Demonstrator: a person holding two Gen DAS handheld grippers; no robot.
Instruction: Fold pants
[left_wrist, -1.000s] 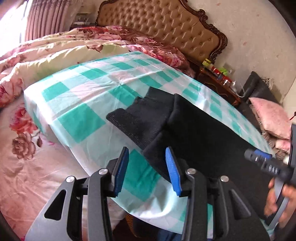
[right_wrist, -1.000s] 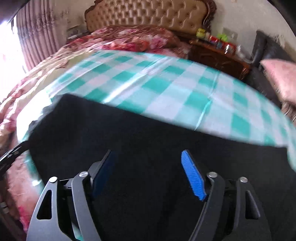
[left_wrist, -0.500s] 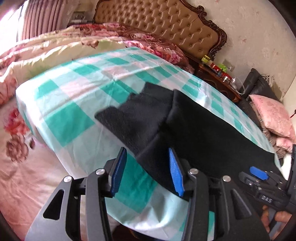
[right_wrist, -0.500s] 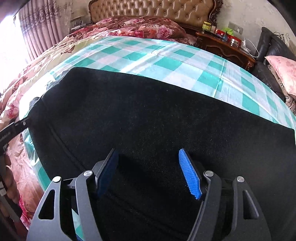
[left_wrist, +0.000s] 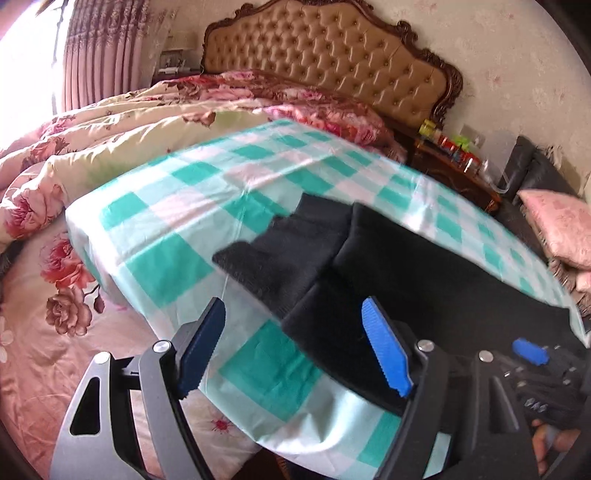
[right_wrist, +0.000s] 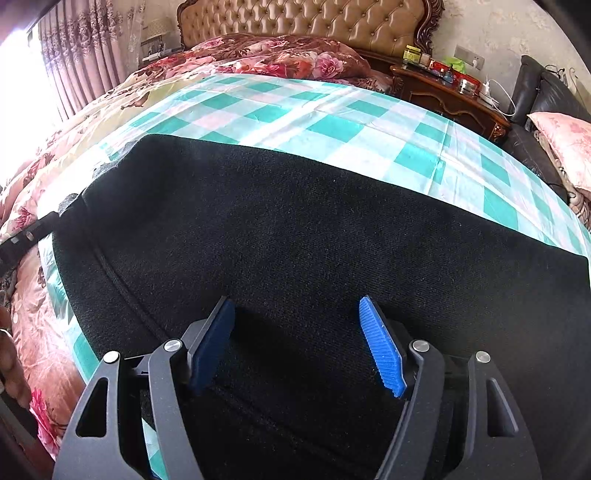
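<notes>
black pants (right_wrist: 295, 236) spread flat on the green-and-white checked sheet (right_wrist: 332, 125), along its near edge. one end folded over on itself in the left wrist view, narrower doubled part (left_wrist: 280, 254) reaching out toward the sheet's left corner. fabric dark, seam line visible near the sheet's left edge in the right wrist view.

left gripper (left_wrist: 295, 347) over the sheet's near edge, jaws opening, wide apart; pants corner lying between them, blue pad (left_wrist: 386, 354) at the cloth's edge, contact not clear; opposite pad over bare sheet.

right gripper (right_wrist: 297, 345) over the middle of the pants, well inside the sheet's near edge, jaws apart, pads not pinching; cloth flat beneath.

right gripper body and fingers of a hand (left_wrist: 550, 443) seen past the sheet's near right corner.

floral quilt (left_wrist: 110, 140) bunched left of and behind the sheet. tufted headboard (left_wrist: 332, 62) beyond the sheet's far side. wooden nightstand (right_wrist: 447, 92) with bottles off its far right corner; pink pillow (left_wrist: 557, 225) further right.
</notes>
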